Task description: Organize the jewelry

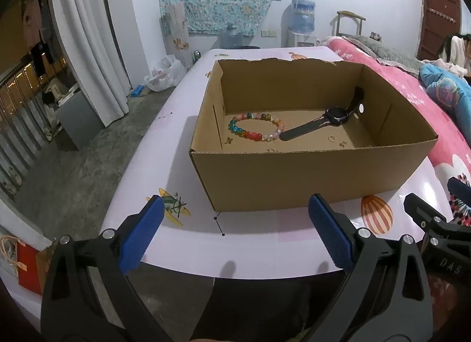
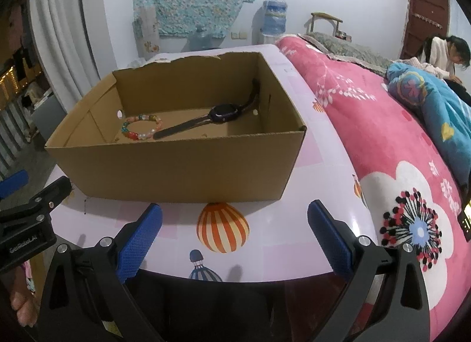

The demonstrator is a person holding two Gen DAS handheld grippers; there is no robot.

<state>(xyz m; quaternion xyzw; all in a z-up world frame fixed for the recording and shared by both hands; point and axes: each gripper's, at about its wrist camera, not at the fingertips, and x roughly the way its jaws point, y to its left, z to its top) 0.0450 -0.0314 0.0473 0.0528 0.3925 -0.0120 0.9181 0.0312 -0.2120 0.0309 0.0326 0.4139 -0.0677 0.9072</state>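
An open cardboard box [image 1: 294, 177] stands on the pink table [image 1: 250, 248]; it also shows in the right wrist view [image 2: 176, 168]. Inside lie a multicoloured bead bracelet [image 1: 255, 126] [image 2: 141, 127], a black watch [image 1: 329, 120] [image 2: 212, 118], a small ring [image 1: 331, 138] and tiny earrings [image 1: 342, 145]. My left gripper [image 1: 235, 203] is open and empty, in front of the box's near wall. My right gripper [image 2: 234, 212] is open and empty, near the box's front right corner.
A bed with a pink blanket [image 2: 382, 136] runs along the table's right side, with a person [image 2: 444, 51] at its far end. The table's front edge is just under both grippers. The floor [image 1: 73, 171] drops away to the left.
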